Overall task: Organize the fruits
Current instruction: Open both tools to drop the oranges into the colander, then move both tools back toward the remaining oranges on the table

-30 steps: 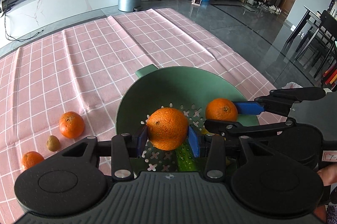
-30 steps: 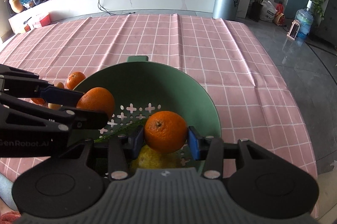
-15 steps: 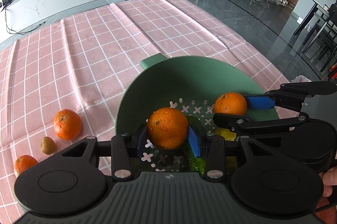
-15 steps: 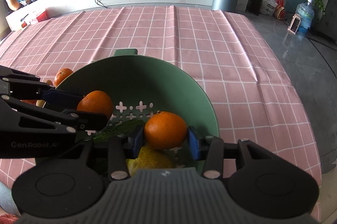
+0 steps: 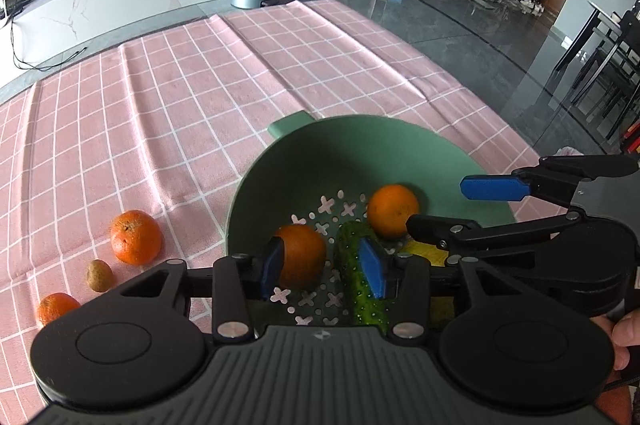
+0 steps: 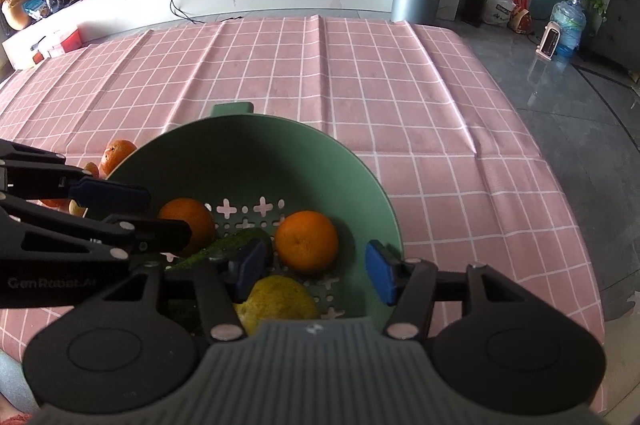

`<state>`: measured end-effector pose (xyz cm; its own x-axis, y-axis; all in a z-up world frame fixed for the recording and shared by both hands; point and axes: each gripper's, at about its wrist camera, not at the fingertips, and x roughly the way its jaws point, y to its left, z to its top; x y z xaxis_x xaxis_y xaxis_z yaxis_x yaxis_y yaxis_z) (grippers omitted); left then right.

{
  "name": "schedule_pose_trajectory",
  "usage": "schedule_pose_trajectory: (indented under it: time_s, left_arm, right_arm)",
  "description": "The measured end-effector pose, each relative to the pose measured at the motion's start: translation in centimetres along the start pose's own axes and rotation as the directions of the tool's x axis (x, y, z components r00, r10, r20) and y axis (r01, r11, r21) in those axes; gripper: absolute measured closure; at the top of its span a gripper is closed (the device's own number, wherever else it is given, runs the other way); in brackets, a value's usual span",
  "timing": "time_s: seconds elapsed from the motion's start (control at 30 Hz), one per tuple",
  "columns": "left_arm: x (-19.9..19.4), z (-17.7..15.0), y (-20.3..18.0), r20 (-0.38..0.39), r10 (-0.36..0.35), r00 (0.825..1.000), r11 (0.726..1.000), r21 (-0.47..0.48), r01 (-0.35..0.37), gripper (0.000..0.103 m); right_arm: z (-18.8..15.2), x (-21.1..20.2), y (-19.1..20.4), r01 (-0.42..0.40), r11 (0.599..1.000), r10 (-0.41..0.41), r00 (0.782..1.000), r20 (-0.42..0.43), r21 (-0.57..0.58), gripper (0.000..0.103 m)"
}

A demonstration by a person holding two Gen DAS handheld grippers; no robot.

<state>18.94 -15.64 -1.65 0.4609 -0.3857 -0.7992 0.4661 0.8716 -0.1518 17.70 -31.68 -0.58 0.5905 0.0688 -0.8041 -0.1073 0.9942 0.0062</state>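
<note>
Green plastic colander (image 5: 360,153) is where most of the fruit sits right now, parked on the pink checked cloth (image 5: 192,97) covering the tabletop. The left claw (image 5: 322,267) hangs over its near rim with the jaws opening; one orange (image 5: 302,255) sits between the blue pads (image 5: 370,267), touching or nearly touching the left pad with a clear gap on the other side, so it isn't pinched. The right claw (image 6: 312,271) is over the same bowl from the other side, jaws also opening, and its orange (image 6: 306,241) lies on the perforated bottom just ahead of the pads, with no pad touching it. Between the two oranges there's a bumpy green cucumber (image 5: 360,273) lying along the bottom, running right under the left claw's right pad. A yellow lemon-ish fruit (image 6: 276,299) sits just under the right claw, closest to that camera. Out to the left of the left claw, off on the cloth beside the colander, there's another orange (image 5: 136,237), a small brown kiwi-looking thing (image 5: 99,275) just nearer than it, and a smaller orange (image 5: 56,307) nearer still by the picture's edge. Part of a person's hand (image 5: 624,337) shows at the right edge of the left view, behind the right claw's body.
</note>
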Motion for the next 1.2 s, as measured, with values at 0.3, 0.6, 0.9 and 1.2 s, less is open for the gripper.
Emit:
schedule_pose_trajectory:
  time_s: [0.3,0.6,0.9,1.2]
  left_arm:
    - [-4.6,-0.7,-0.3,0.069,0.019,0.997,0.999,0.033,-0.022,0.048]
    - [-9.8,-2.5,1.8,0.129,0.072,0.989,0.997,0.028,-0.076,0.045]
    - [-12.9,-5.4,6.1,0.160,0.135,0.978,0.990,-0.048,-0.129,0.045]
    - [-14.3,-9.0,8.8,0.225,0.191,0.955,0.980,-0.097,-0.173,0.045]
  right_arm:
    - [-0.6,-3.7,0.7,-0.025,0.994,0.016,0.997,0.080,0.102,0.037]
    - [-2.2,-7.2,4.0,-0.098,0.978,0.064,0.982,0.180,0.187,0.033]
    - [-4.3,-8.6,8.5,-0.193,0.955,0.134,0.959,0.250,0.226,0.033]
    - [-5.9,-9.4,13.8,-0.141,0.974,0.073,0.937,0.341,0.180,0.033]
